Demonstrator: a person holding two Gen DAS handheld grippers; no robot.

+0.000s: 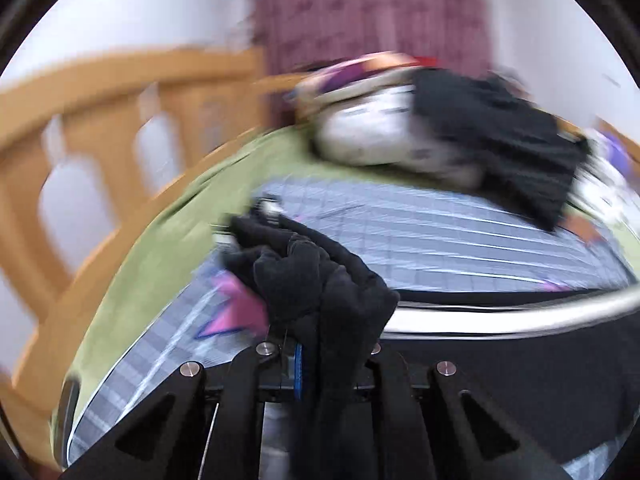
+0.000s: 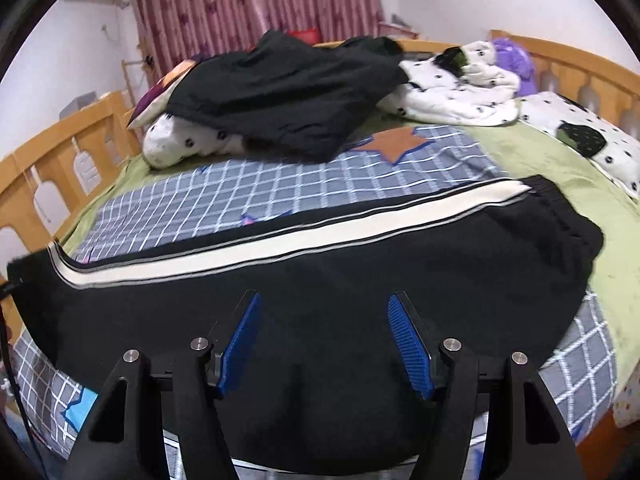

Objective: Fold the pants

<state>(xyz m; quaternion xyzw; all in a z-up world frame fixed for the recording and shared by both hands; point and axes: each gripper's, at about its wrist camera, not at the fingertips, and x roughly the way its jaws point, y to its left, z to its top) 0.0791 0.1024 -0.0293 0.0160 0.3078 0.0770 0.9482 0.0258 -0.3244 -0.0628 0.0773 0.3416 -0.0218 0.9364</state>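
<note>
Our left gripper (image 1: pixel 304 276) is clamped on the cuff end of the black pants (image 2: pixel 320 288), which lie along the bed (image 2: pixel 532 152). Our right gripper (image 2: pixel 324 344) hovers open above them. Next, probably carry the cuff toward the waistband.

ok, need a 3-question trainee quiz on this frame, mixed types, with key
1. True or false: the left gripper is shut on black fabric of the pants.
2. The right gripper is: A) open above the pants, B) clamped on the waistband, C) holding the spotted blanket.
3. Fill in: the pants' pale side stripe runs along the edge toward the ____ pile at the head of the bed.

Key: 1 true; 2 A; 3 clothes (a dark garment over a spotted blanket).
</note>
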